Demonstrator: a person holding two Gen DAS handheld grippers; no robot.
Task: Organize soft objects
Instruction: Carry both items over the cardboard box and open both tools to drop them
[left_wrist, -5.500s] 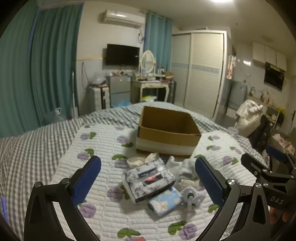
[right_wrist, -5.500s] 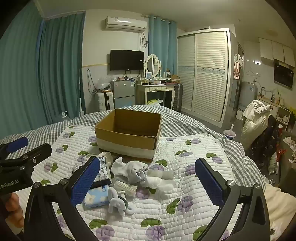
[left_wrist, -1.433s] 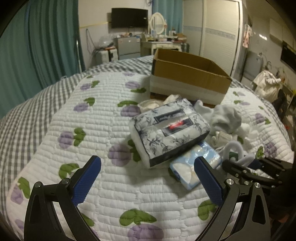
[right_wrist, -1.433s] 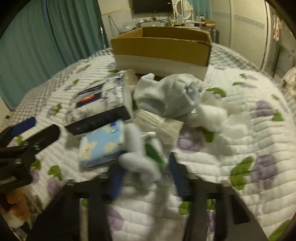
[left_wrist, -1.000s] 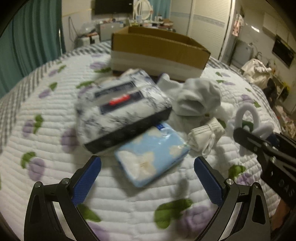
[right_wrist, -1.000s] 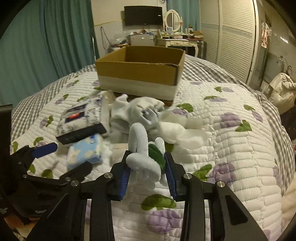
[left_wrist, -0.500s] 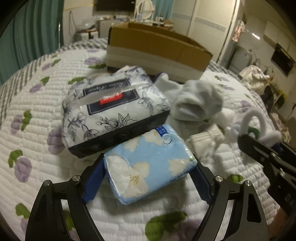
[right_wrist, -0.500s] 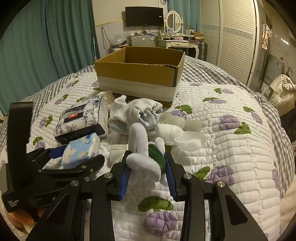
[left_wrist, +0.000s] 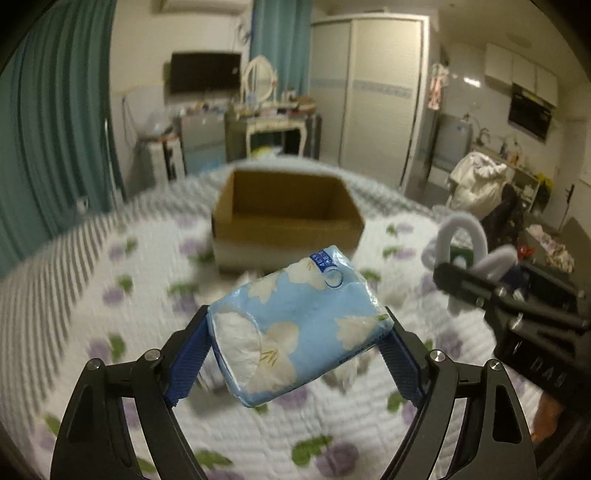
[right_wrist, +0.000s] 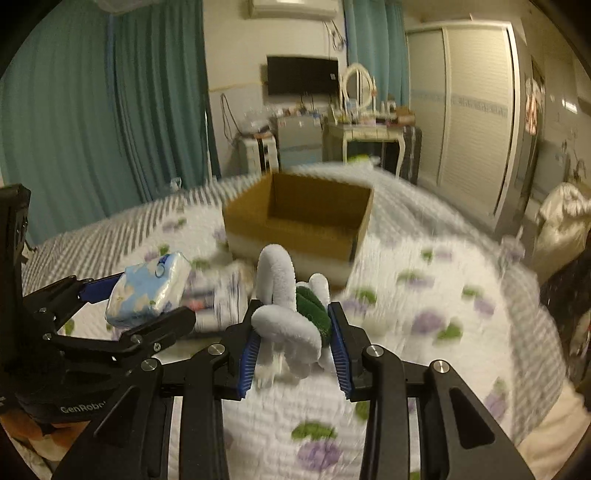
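In the left wrist view, a blue tissue pack (left_wrist: 295, 328) is being pinched by the left gripper (left_wrist: 297, 354) and held above the quilt (left_wrist: 92, 295), in front of the open cardboard box (left_wrist: 284, 218).

In the right wrist view, a white plush toy (right_wrist: 284, 314) is being squeezed by the right gripper (right_wrist: 295, 343), also in front of the box (right_wrist: 299, 221), with the tissue pack (right_wrist: 147, 291) being carried to the box's front left.
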